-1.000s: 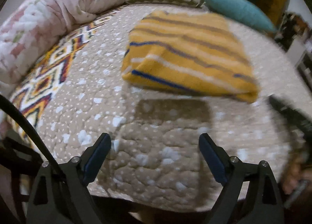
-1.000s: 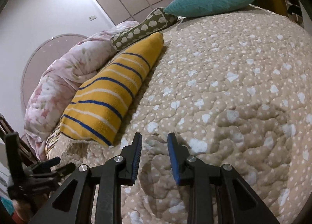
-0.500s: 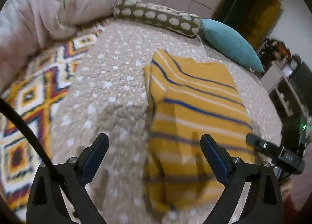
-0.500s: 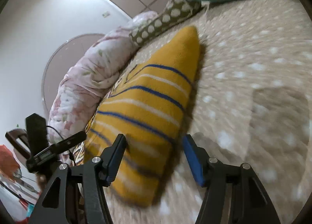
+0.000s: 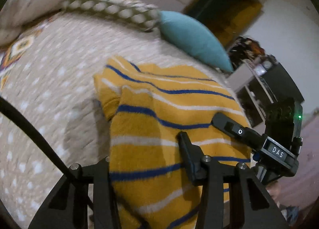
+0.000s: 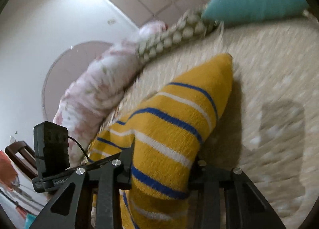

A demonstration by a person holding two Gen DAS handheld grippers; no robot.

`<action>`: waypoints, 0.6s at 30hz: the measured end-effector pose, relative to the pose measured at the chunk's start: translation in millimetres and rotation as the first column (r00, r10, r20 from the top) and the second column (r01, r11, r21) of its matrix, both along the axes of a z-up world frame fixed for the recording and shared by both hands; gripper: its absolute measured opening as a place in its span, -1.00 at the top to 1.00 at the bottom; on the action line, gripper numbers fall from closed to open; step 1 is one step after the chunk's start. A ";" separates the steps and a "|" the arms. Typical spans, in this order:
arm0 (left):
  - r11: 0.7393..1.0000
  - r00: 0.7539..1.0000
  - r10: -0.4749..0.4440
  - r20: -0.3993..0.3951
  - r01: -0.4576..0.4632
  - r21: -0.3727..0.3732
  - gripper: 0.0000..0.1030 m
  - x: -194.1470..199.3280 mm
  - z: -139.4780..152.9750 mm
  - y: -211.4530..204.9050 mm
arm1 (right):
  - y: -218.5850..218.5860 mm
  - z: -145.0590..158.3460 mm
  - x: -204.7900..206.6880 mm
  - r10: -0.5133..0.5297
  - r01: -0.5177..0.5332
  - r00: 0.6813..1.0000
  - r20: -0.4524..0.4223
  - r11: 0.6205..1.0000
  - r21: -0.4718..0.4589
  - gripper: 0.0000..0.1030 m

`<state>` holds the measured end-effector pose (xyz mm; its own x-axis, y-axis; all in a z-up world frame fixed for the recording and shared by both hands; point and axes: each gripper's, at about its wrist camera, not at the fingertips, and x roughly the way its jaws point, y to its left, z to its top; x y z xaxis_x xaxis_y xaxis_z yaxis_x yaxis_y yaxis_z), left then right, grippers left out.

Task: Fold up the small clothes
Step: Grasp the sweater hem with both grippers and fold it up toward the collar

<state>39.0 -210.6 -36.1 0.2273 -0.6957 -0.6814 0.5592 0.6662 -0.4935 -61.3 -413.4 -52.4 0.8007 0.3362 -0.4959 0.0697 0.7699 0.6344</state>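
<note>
Folded yellow striped sweater [image 5: 159, 125] lies on the dotted quilt [image 5: 49, 81], near the teal pillow [image 5: 191, 37]. Left gripper [image 5: 147, 161] and right gripper [image 6: 161, 161] each clamp the sweater's near edge, cloth between fingers.

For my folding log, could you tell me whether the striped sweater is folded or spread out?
Folded: the striped sweater lies in stacked layers on the quilt, one layered edge showing.

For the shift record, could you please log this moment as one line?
phase: grasping | left gripper: straddles folded yellow striped sweater | right gripper: straddles same near end | surface: quilted bedspread
</note>
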 end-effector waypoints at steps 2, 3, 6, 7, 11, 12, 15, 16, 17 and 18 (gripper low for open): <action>1.000 1.000 -0.005 0.009 0.004 0.023 0.18 1.7 3.1 -21.2 | -17.3 7.2 -13.9 -0.042 0.043 0.999 0.014 0.998 -0.036 0.23; 0.998 1.000 0.014 -0.003 -0.014 0.055 0.18 2.2 -1.2 -27.3 | -26.4 4.3 -21.0 -0.069 0.069 0.998 0.003 0.996 -0.048 0.21; 0.980 0.995 0.088 -0.054 -0.076 0.186 0.01 -1.5 -32.5 -33.6 | -47.6 -23.9 -33.5 -0.141 0.135 0.983 -0.121 0.989 -0.063 0.01; 0.978 0.992 0.095 -0.083 -0.078 0.192 -0.05 -4.2 -41.1 -31.2 | -54.6 -41.7 -40.2 -0.145 0.140 0.973 -0.177 0.989 -0.038 -0.03; 0.983 0.984 0.129 -0.123 -0.110 0.149 -0.17 -23.3 -44.0 -1.2 | -59.7 -49.0 -80.6 -0.153 0.154 0.978 -0.140 0.988 0.001 -0.12; 0.982 0.985 0.133 -0.109 -0.116 0.148 -0.17 -28.2 -39.3 5.8 | -58.2 -44.3 -91.6 -0.167 0.166 0.977 -0.132 0.986 -0.019 -0.12; 0.971 0.990 0.139 0.003 -0.137 0.197 -0.17 -52.9 -18.0 22.6 | -47.7 -21.1 -111.3 -0.216 0.208 0.972 -0.089 0.974 -0.089 -0.12; 0.963 0.989 0.139 0.045 -0.146 0.226 -0.19 -64.3 -12.9 27.2 | -41.4 -9.4 -116.0 -0.221 0.213 0.974 -0.057 0.970 -0.117 -0.05; 0.955 0.987 0.138 0.088 -0.156 0.254 -0.28 -74.6 -9.5 32.1 | -34.7 2.3 -119.0 -0.217 0.212 0.976 -0.022 0.967 -0.137 0.09; 0.947 0.983 0.138 0.121 -0.166 0.275 -0.36 -84.3 -6.3 35.6 | -27.3 10.8 -119.1 -0.206 0.204 0.979 0.004 0.967 -0.151 0.15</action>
<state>-45.3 -175.0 -42.4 0.3912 -0.4297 -0.8138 0.4767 0.8510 -0.2202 -180.4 -440.7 -41.7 0.8387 0.0867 -0.5376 0.2426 0.8244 0.5114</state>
